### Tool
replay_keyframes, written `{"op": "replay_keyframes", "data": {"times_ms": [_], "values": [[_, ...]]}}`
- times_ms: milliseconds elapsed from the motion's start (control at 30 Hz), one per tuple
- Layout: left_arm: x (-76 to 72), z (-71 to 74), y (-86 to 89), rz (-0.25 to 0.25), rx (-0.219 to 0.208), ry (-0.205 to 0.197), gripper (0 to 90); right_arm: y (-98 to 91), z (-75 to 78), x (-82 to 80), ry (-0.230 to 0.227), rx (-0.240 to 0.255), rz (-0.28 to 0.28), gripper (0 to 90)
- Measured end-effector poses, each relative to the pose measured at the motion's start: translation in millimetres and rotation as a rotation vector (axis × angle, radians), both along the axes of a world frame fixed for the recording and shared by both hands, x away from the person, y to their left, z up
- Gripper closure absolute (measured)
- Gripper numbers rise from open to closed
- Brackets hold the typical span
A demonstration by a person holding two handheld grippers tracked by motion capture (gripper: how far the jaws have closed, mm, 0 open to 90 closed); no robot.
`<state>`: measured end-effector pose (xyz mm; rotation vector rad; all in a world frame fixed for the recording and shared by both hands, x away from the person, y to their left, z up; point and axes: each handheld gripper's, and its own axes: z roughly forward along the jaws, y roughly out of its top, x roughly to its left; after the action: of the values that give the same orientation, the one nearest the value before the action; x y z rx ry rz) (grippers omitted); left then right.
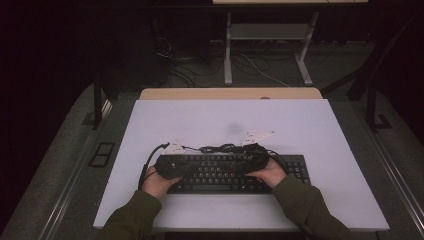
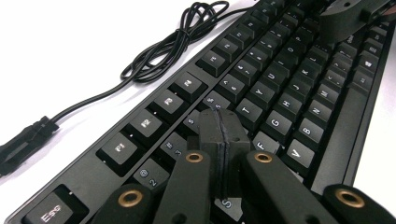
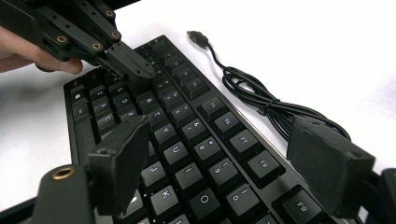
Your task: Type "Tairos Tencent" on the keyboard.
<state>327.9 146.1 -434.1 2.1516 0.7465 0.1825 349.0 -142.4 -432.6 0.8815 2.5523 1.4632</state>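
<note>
Two grippers are working over one black keyboard (image 1: 235, 172), which is lying along the near edge of the white table (image 1: 310, 125). You are holding your left gripper (image 2: 223, 122) with its jaws pressed together, tips resting on the keys near the letter row's left end. You are hovering your right gripper (image 3: 219, 154) with jaws spread wide above the right-hand keys, gripping nothing. The keyboard's bundled cable (image 3: 261, 100) is lying just beyond its far edge.
</note>
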Motion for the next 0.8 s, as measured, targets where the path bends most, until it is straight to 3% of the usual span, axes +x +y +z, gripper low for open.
{"op": "replay_keyframes", "data": {"times_ms": [800], "values": [[-0.8,-1.0,0.7,-0.001,-0.014,0.006,89.0,0.0,0.1,0.1,0.0,0.001,0.0,20.3]]}}
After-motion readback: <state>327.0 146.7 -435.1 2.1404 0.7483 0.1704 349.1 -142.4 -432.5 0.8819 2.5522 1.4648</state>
